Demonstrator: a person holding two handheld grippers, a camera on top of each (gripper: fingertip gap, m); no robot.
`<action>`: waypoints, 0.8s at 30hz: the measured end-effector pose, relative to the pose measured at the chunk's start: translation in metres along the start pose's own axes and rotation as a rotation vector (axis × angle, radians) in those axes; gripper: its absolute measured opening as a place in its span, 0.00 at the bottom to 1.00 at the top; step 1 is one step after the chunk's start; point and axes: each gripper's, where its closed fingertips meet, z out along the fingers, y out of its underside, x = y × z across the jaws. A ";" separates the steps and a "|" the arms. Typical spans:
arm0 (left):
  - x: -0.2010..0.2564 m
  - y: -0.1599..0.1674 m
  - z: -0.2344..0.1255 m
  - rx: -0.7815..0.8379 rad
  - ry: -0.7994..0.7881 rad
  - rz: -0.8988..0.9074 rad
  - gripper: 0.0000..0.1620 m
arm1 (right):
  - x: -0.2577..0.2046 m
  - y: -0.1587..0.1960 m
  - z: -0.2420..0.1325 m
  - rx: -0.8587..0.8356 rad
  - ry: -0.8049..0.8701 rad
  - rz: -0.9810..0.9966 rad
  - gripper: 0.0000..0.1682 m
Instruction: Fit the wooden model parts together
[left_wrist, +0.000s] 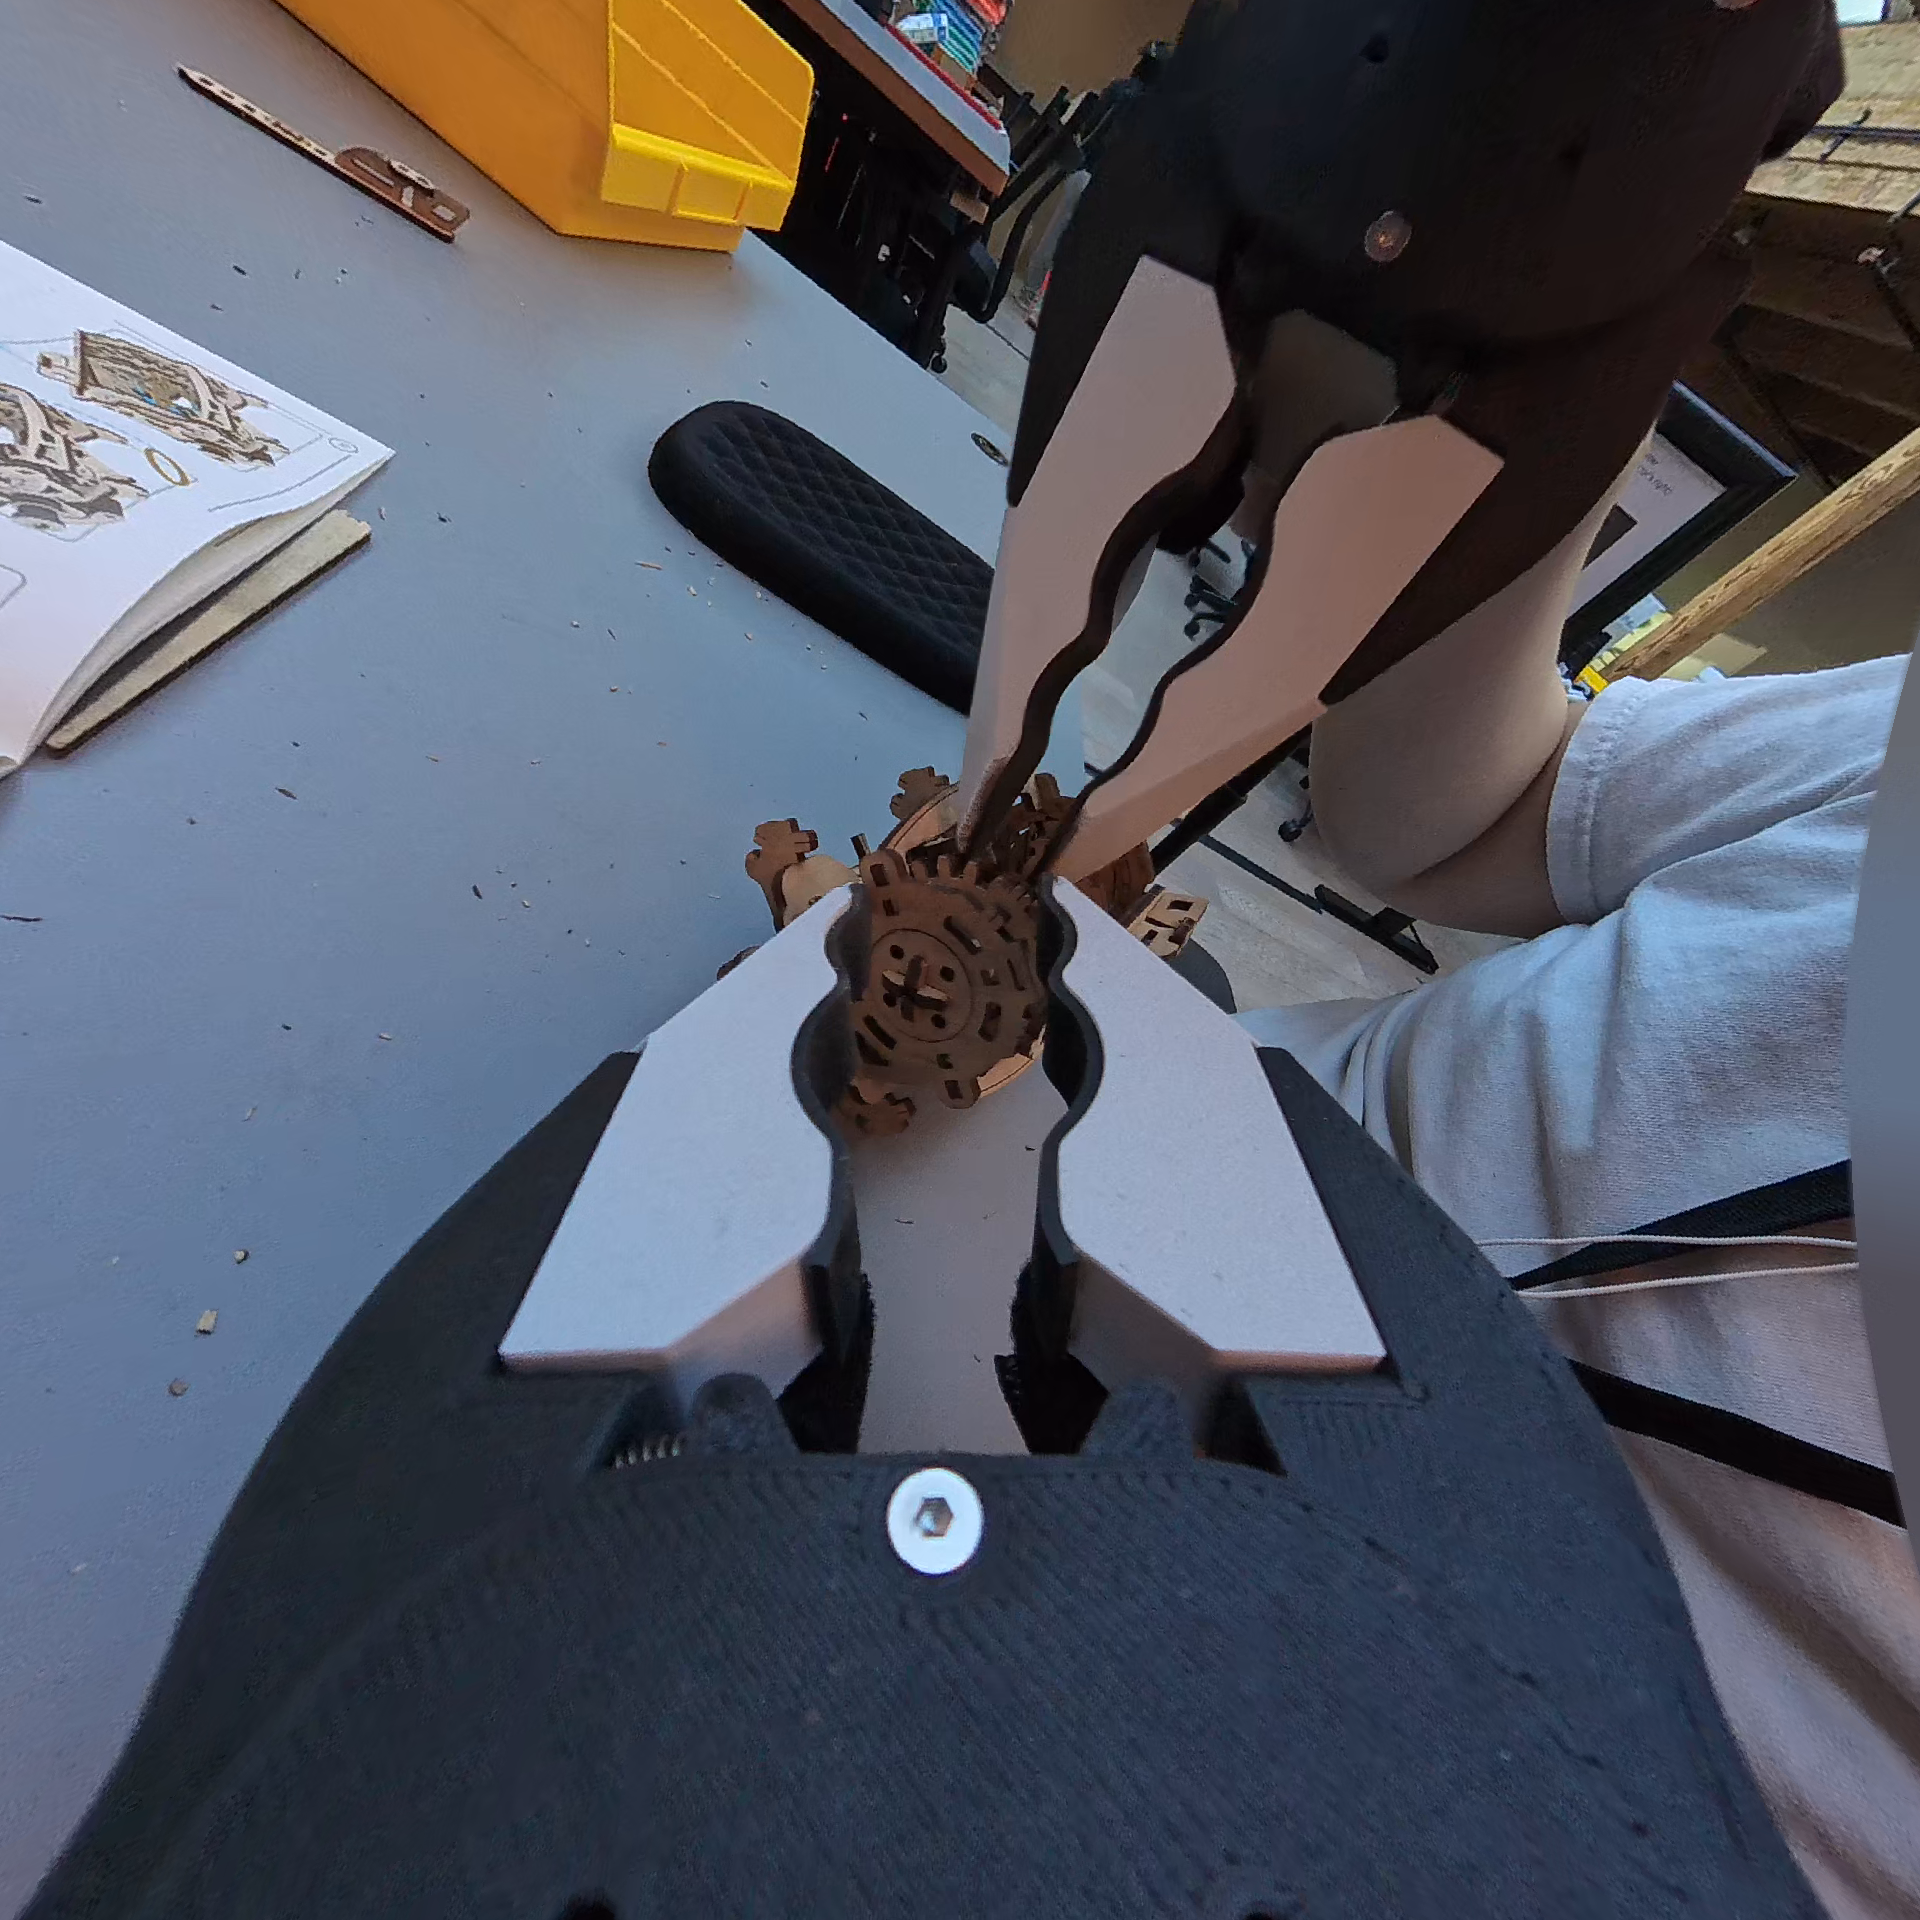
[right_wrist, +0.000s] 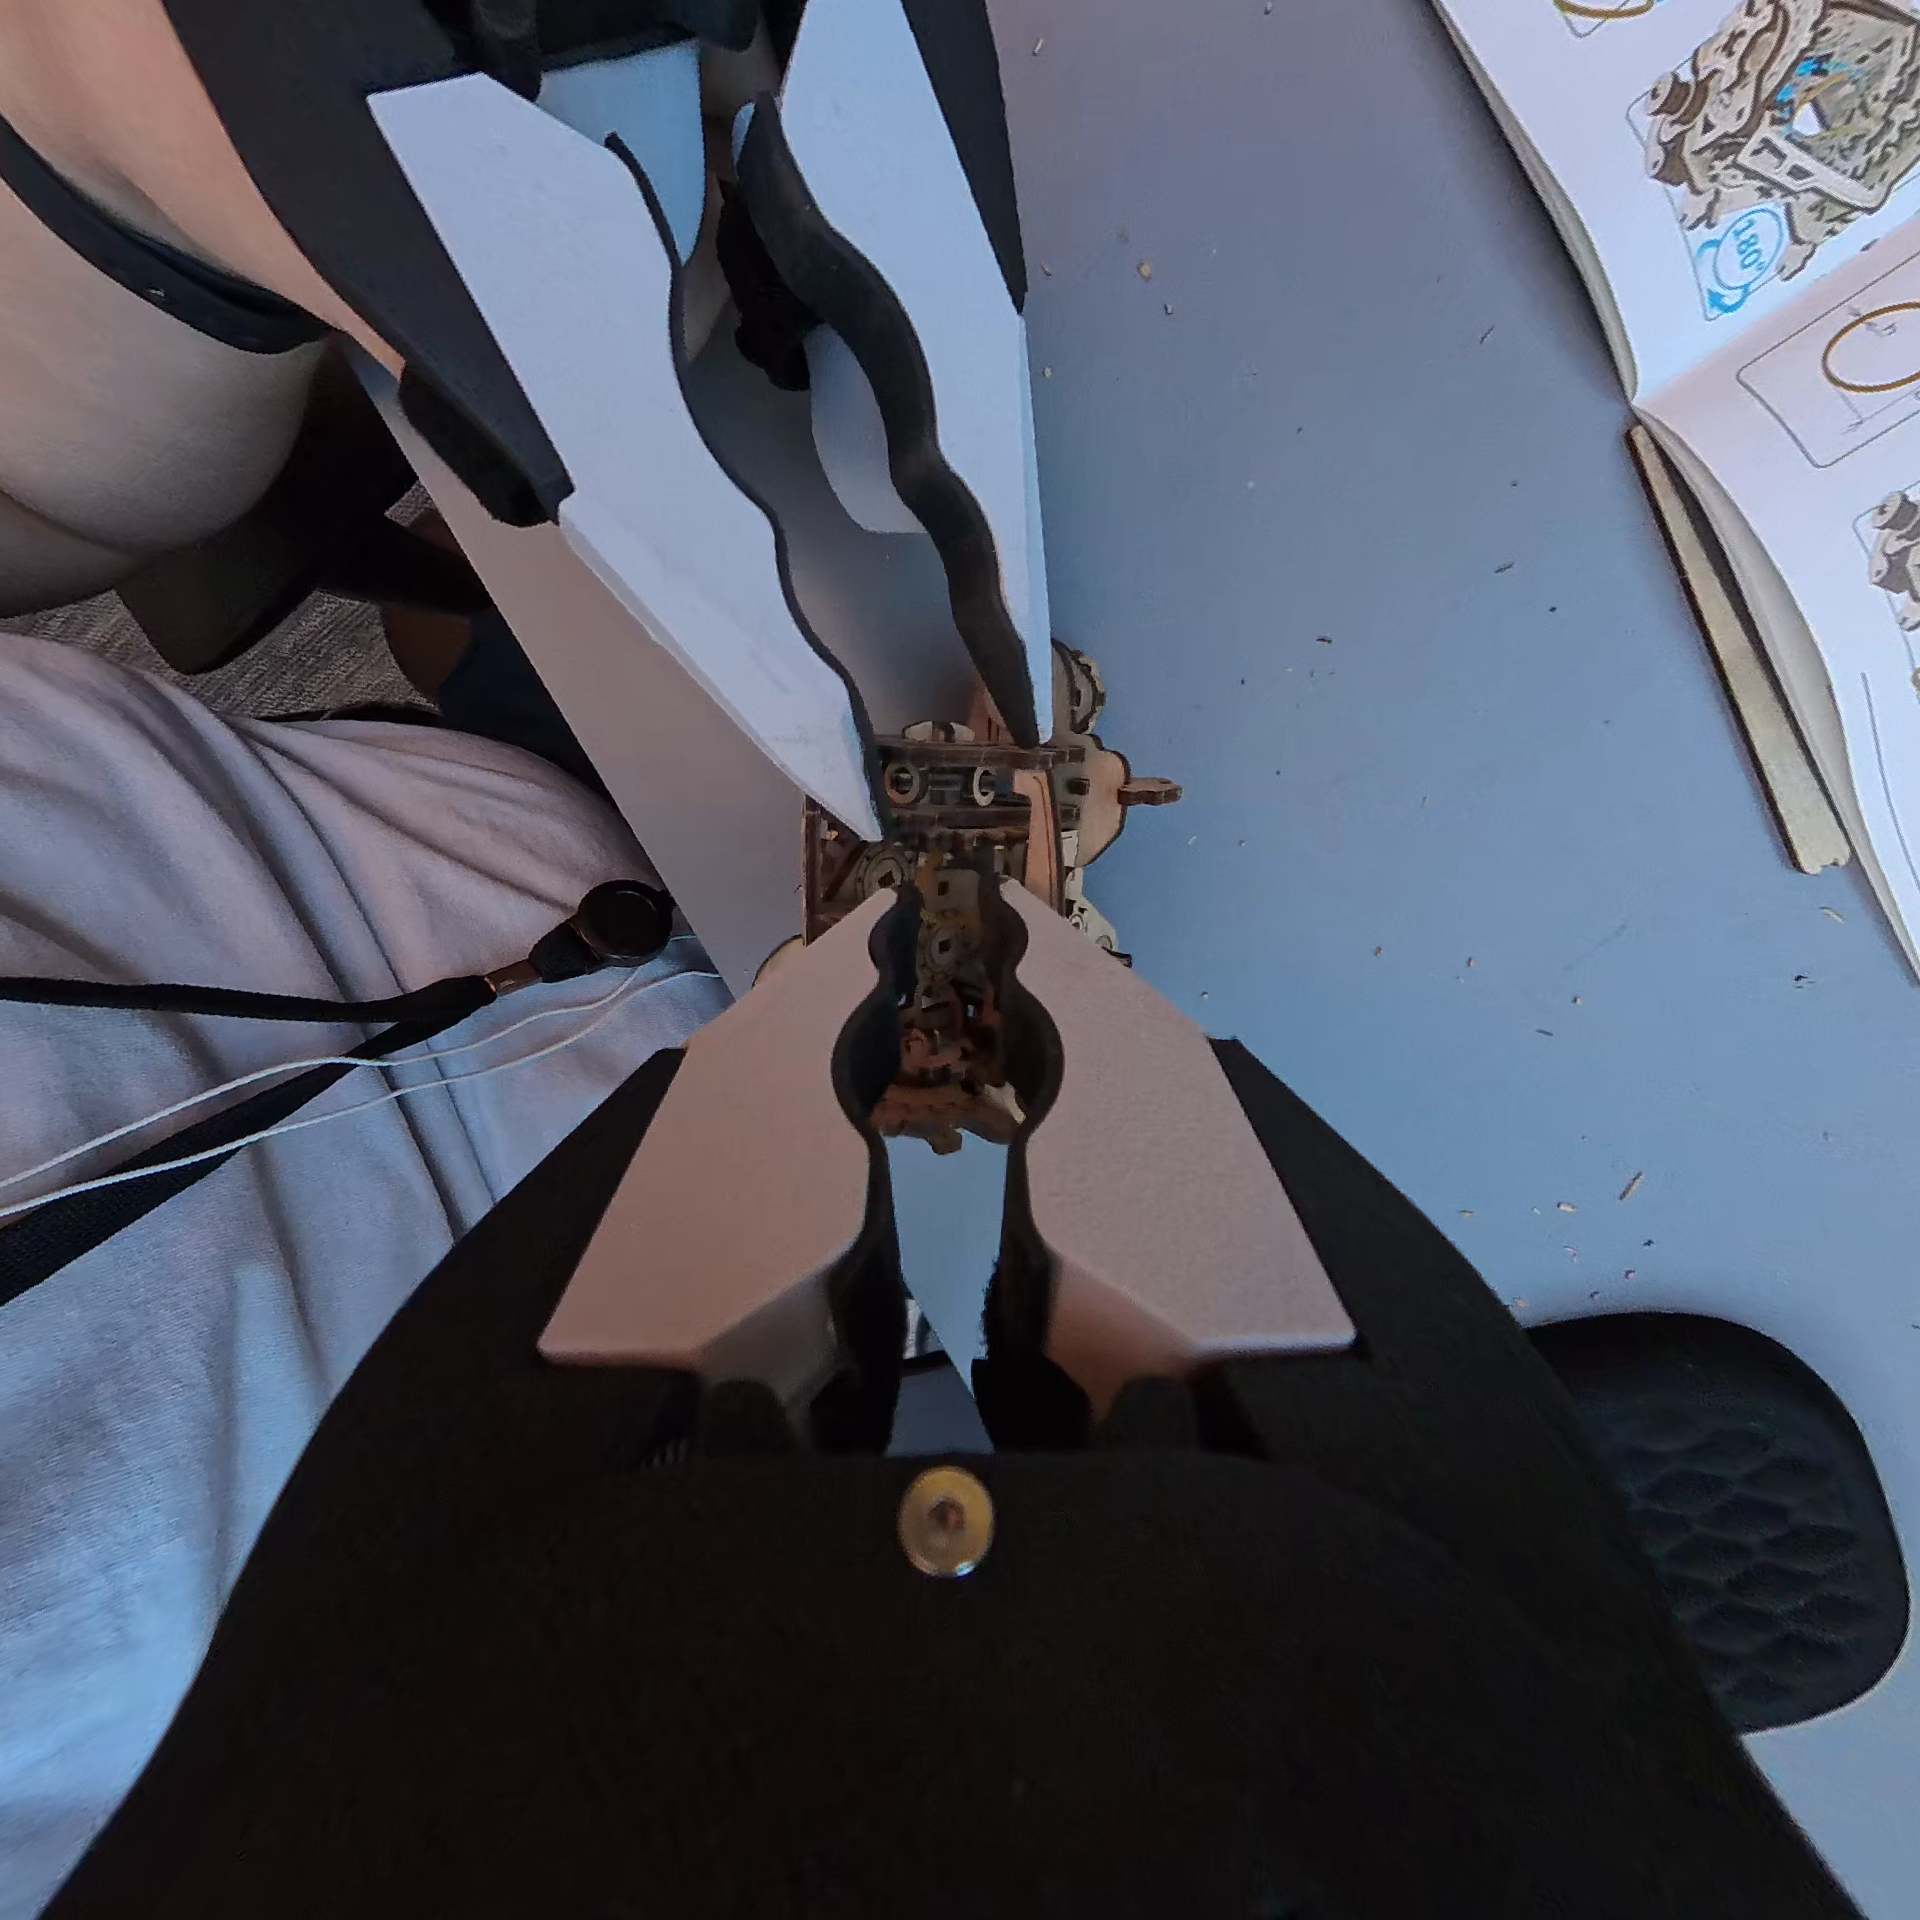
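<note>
Both grippers clamp the brown laser-cut wooden gear assembly near the grey table's near edge: the left gripper around its toothed disc, the right gripper across its far side. It looks light, stiff and brittle; thin teeth could snap, so solid plates are safer holds.

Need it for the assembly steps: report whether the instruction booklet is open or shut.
Open: the booklet lies spread on the table, printed pages facing up.

Bright daylight, soft shadows, strong fisheye warp at edges, bg slightly blurred, no glare.
</note>
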 end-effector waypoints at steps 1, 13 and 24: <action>0.000 0.000 0.000 0.000 -0.001 0.000 0.18 | 0.000 -0.001 -0.002 0.011 0.000 -0.005 0.06; -0.001 0.000 0.000 0.006 0.004 -0.011 0.17 | -0.006 -0.008 -0.010 0.274 0.019 -0.184 0.04; 0.002 -0.003 0.000 0.019 0.016 0.004 0.18 | 0.004 -0.013 -0.033 0.455 0.122 -0.296 0.07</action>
